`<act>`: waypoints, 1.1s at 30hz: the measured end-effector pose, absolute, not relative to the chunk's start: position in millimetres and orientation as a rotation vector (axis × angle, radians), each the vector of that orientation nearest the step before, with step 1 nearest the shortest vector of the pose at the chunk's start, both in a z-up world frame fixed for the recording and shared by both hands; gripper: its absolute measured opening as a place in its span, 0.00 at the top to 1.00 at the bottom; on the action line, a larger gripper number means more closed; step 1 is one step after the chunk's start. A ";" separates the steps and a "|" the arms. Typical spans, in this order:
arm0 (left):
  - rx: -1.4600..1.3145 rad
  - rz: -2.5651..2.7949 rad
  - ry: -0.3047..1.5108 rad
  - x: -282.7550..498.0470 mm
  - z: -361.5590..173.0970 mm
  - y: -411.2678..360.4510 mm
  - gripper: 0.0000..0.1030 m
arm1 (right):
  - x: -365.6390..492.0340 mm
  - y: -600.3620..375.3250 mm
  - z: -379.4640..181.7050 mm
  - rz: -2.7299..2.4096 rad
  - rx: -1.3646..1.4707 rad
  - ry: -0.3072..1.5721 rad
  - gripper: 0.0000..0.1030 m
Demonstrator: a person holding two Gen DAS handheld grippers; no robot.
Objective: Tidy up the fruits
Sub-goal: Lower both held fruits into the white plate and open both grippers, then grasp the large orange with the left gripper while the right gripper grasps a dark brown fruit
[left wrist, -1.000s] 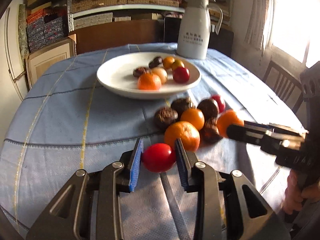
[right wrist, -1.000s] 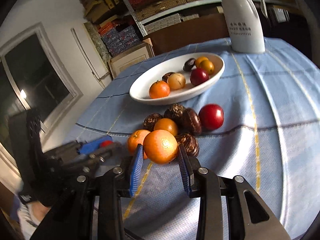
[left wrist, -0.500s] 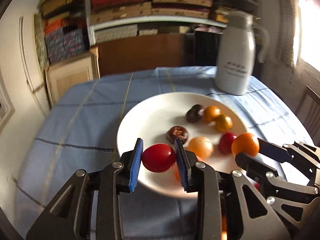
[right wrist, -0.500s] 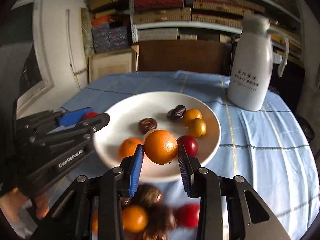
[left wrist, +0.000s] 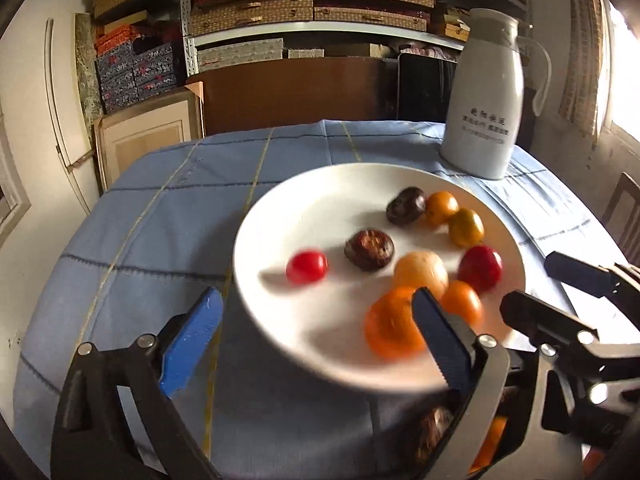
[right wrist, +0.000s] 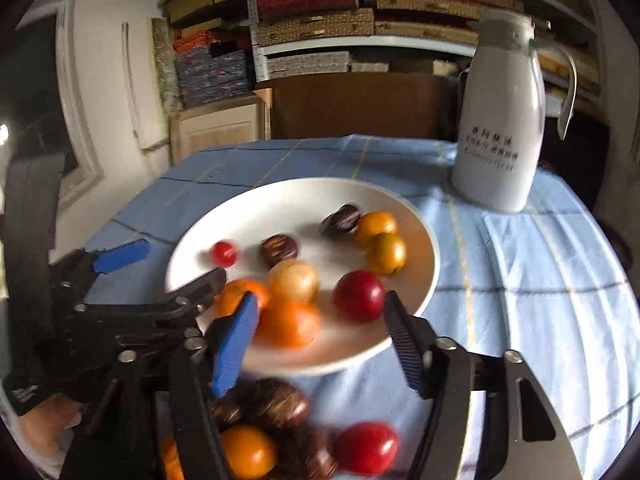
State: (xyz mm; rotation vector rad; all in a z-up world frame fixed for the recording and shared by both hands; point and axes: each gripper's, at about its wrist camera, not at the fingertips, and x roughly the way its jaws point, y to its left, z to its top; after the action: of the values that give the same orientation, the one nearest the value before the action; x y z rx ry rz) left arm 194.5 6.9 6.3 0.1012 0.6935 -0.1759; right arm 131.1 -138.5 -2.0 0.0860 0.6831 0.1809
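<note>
A small red fruit (left wrist: 307,267) is seen lying blurred on the left part of the white plate (left wrist: 280,216), apart from the other fruit, and a larger orange (left wrist: 394,323) lies blurred at the plate's near right, just beside a pale round fruit (left wrist: 420,274) and a smaller orange fruit (left wrist: 462,303). Farther right a dark red fruit (left wrist: 480,268) is set, and toward the far side two dark brown fruits (left wrist: 369,249) and two yellow-orange ones (left wrist: 466,227) are gathered. The left gripper (left wrist: 316,320) is held over the plate's near rim with its jaws spread wide; they have just been opening, and nothing is pressed between its blue pads, the red fruit lying free beyond them. The right gripper (right wrist: 320,316) is likewise parted over the near edge of the plate, its jaws having just been opening, with the blurred orange lying loose on the plate between and beyond its pads, not clamped. Below the plate's near rim, in the right wrist view, more fruit is left on the blue checked tablecloth (right wrist: 540,280): dark brown ones, an orange one and a red one (right wrist: 366,446), all blurred. A white jug (left wrist: 486,108) stands upright on the cloth at the far right, beyond the plate. Behind the table, shelves stacked with boxes (left wrist: 256,8) are seen.
</note>
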 end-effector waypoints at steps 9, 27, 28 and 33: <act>-0.161 -0.399 0.810 135.9 -2.9 42.1 0.05 | 77.2 -185.0 -27.3 0.456 0.515 0.813 0.28; -0.163 -0.396 0.913 87.8 -32.5 35.0 0.05 | 29.3 -201.7 -57.8 0.479 0.688 0.842 0.25; -0.153 -0.384 0.908 88.0 -31.6 34.3 0.05 | 26.5 -203.5 -57.2 0.465 0.674 0.833 0.25; -0.049 -0.285 0.851 86.6 -22.5 27.3 0.05 | 17.1 -188.7 -41.3 0.345 0.465 0.771 0.25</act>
State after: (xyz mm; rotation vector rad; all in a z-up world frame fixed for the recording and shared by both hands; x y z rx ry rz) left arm 86.6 27.3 -22.5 -0.0490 0.8511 -0.2845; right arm 17.1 -188.7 -41.3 0.4648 0.7709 0.3452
